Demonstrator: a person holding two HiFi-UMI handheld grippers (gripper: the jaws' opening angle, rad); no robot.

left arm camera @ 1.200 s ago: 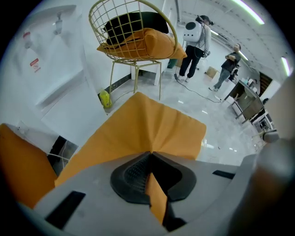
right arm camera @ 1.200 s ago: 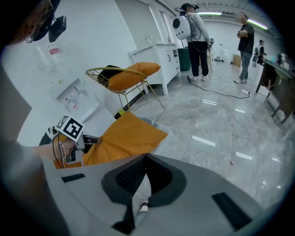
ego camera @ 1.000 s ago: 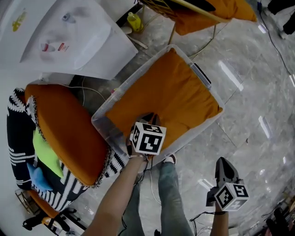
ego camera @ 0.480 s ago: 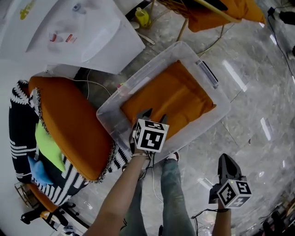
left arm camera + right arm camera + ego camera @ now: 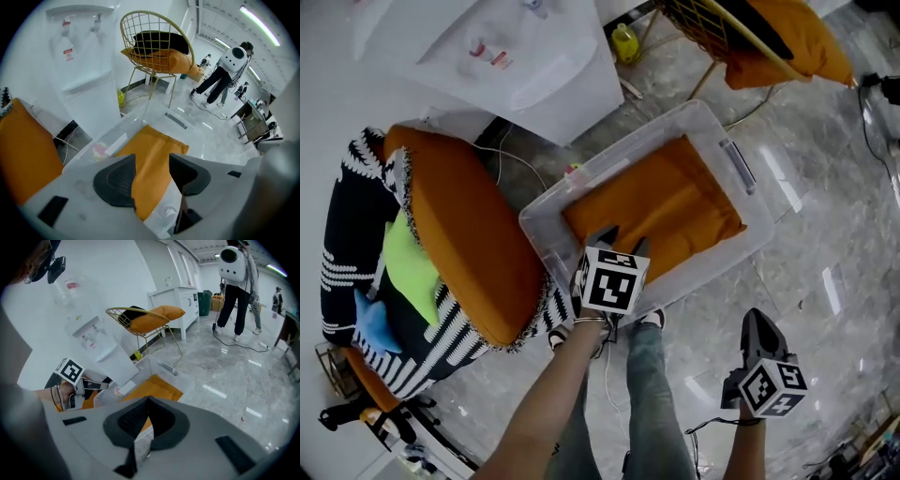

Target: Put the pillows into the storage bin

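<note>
A clear plastic storage bin (image 5: 757, 208) stands on the marble floor with an orange pillow (image 5: 666, 202) lying flat inside it. My left gripper (image 5: 619, 242) hovers over the bin's near rim. Its jaws have just been opening and stand open, with nothing between them and the pillow (image 5: 154, 136) below. My right gripper (image 5: 757, 323) hangs low at the right, off to the near side of the bin, its jaws shut on nothing (image 5: 149, 398). A second orange pillow (image 5: 464, 234) rests on the seat to the left.
A black-and-white striped throw (image 5: 356, 244) and a green cloth (image 5: 411, 267) lie beside the left pillow. A white water dispenser (image 5: 516, 56) stands behind the bin. A gold wire chair (image 5: 159, 56) holds another orange pillow (image 5: 778, 37). A person (image 5: 225, 70) stands far off.
The left gripper opened and let go of the pillow, which settled down into the bin. Both grippers rose slightly.
</note>
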